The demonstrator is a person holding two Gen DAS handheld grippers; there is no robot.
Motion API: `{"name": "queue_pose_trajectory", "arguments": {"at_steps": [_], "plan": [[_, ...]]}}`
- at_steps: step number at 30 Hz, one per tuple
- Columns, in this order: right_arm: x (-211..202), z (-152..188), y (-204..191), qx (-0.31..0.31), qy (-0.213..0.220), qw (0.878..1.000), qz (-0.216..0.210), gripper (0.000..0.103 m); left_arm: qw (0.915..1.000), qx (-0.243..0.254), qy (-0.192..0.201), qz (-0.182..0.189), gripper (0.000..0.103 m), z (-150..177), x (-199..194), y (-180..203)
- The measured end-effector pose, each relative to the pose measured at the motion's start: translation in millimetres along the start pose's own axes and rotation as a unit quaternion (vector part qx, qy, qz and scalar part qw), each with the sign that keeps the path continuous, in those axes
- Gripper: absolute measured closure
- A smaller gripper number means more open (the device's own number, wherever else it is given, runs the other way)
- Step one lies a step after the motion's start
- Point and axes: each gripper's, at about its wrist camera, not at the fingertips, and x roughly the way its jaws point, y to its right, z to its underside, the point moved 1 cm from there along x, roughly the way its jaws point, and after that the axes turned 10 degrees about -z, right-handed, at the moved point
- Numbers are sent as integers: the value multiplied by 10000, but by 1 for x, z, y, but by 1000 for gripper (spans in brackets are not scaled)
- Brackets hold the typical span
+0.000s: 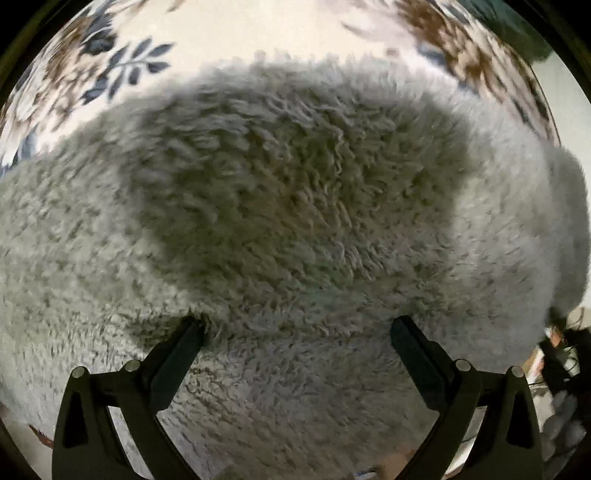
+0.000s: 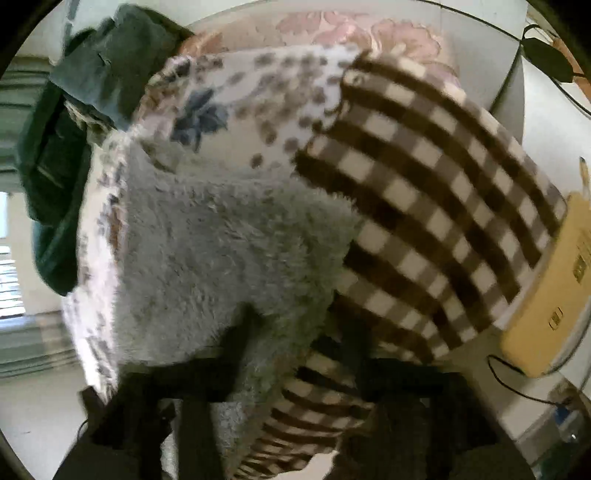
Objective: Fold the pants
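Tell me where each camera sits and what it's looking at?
Left wrist: on the left tool, looking straight down at grey fleece on a floral sheet; both fingers show, spread apart.
Right wrist: on the right tool, tilted down at a checked blanket; its fingers are dark blurs.
Shared: fleece and sheet.

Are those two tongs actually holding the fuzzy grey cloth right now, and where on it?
The left tongs stand open over the grey fleece pants, gripping nothing. The right tongs are blurred; a hold cannot be told.
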Motion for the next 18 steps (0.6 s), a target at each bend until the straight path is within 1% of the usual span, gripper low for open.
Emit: {"name": "queue_pose_trajectory", "arguments": {"at_steps": [1, 3, 6, 8, 9, 10, 11, 12, 15, 18], "plan": [[-3, -1, 1, -94, 89, 9998, -170, 30, 10000, 2, 28, 5, 0, -1, 3, -1], [-3, -5, 4, -234, 171, 9995, -136, 30, 10000, -31, 13, 4, 0, -4, 10, -3], [10, -13, 12, -252, 86, 9990, -357, 30, 10000, -65, -43, -20, 0, -9, 17, -5], [22, -22, 20, -157, -23, 9990, -415, 30, 9999, -111, -71, -67, 0, -10, 19, -6], [27, -28, 22, -81, -48, 9986, -512, 26, 9999, -116, -79, -89, 0, -10, 19, -6], [31, -31, 24, -30, -40, 9981, -610, 22, 9998, -140, -78, -95, 0, -11, 20, -6], [31, -33, 26, 13, -1, 9973, -737, 21, 9998, -168, -98, -107, 0, -14, 22, 2], [31, -35, 25, 22, 47, 9960, -896, 21, 9998, -168, -101, -75, 0, -14, 22, 1], [21, -35, 20, -97, 227, 9872, -1575, 21, 9997, -171, -137, -92, 0, -15, 20, 7], [21, -30, 20, -169, 112, 9844, -1749, 21, 9997, -164, -165, -104, 0, -21, 20, 4]]}}
